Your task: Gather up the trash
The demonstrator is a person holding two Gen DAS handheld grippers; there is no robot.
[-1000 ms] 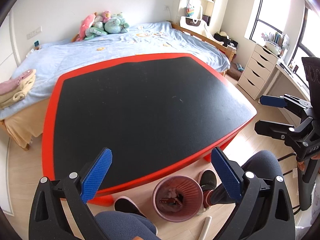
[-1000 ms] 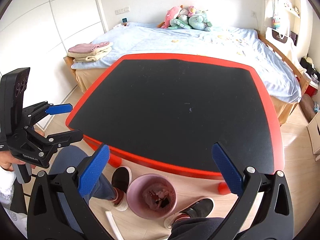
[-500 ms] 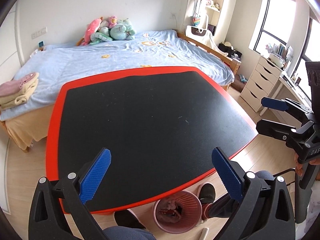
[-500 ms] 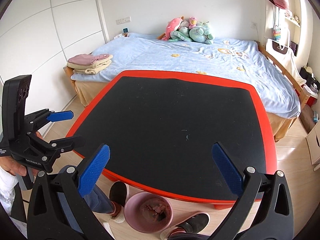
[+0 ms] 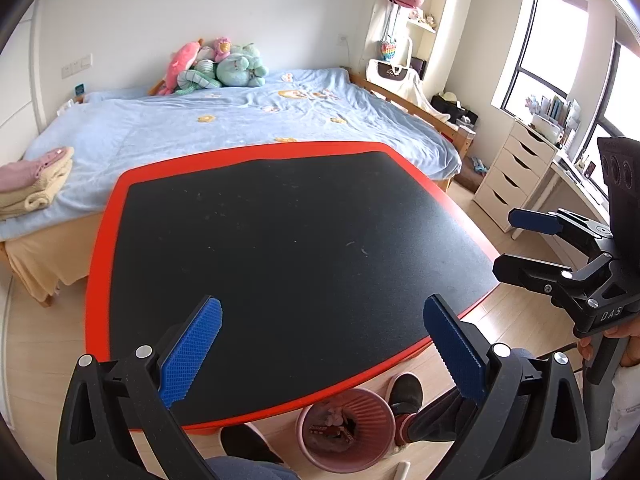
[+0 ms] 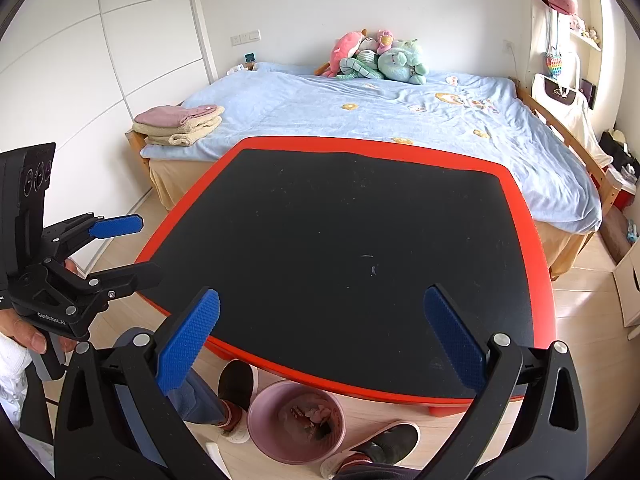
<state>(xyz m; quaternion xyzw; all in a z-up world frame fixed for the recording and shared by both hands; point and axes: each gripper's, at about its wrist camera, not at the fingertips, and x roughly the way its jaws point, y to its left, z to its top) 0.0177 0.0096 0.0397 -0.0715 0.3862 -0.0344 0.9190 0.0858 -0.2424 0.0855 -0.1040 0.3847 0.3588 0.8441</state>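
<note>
A pink ribbed trash bin (image 5: 344,432) stands on the floor under the near edge of the table, with wrappers and crumpled bits inside; the right wrist view shows the bin (image 6: 296,420) too. The low table (image 5: 100,260) has a red rim and a black mat carrying only a few tiny pale specks (image 6: 372,268). My left gripper (image 5: 322,344) hangs open and empty above the table's near edge. My right gripper (image 6: 322,340) is open and empty as well. Each shows in the other's view: right gripper (image 5: 516,246), left gripper (image 6: 136,250).
A bed with a blue cover (image 5: 240,120) lies behind the table, with plush toys (image 5: 216,68) and folded towels (image 5: 32,180) on it. White drawers (image 5: 516,168) stand at the right. The person's slippered feet (image 6: 236,392) flank the bin.
Both views have tilted up and drawn back: the table and bin sit lower in frame and more of the bed and wall shows. Both grippers stay open and empty.
</note>
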